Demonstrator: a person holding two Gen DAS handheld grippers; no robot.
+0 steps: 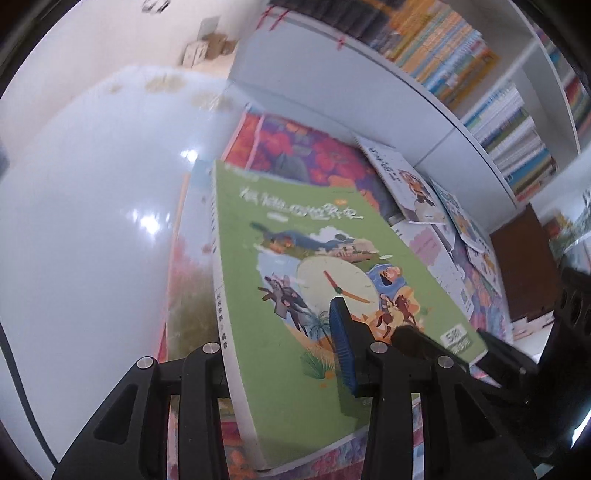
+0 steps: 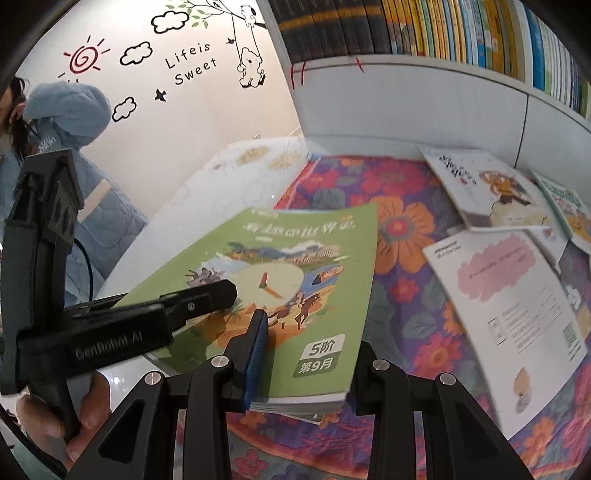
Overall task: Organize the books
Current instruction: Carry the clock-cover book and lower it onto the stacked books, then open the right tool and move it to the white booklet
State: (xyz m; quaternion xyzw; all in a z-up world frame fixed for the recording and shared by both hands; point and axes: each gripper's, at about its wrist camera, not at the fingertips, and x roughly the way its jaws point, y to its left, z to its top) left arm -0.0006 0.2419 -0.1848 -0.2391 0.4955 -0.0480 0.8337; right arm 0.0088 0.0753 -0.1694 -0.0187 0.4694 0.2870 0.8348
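A white bookshelf point(image 2: 406, 107) fills the upper right of the right wrist view, its row of upright books point(image 2: 443, 29) packed spine-out along the top edge. To its left is a cream wall point(image 2: 207, 122) with cartoon stickers, a sun, clouds, a bear on a swing and the words "Life is Sweet". A person in a pale blue quilted jacket point(image 2: 74, 147) stands at the left edge.

Below the shelf a flowered cloth point(image 2: 406, 288) in purple, orange and red covers the table. Several white picture books point(image 2: 491, 192) lie loose on it at the right, one with a pink patch point(image 2: 506, 306) on its cover lying nearest.

The green book point(image 2: 280, 280), with a clock and riders on its cover, sits in the middle of both views, raised and tilted above the cloth. Both tools grip it. The left gripper point(image 1: 280, 354) clamps it across the spine side at the lower centre of its own view, a blue pad pressing on the cover. The right gripper point(image 2: 303, 362) pinches the book's lower edge, blue pad on the cover, other finger hidden beneath. In the right wrist view a hand point(image 2: 55, 417) at the lower left holds the left gripper's black handle.
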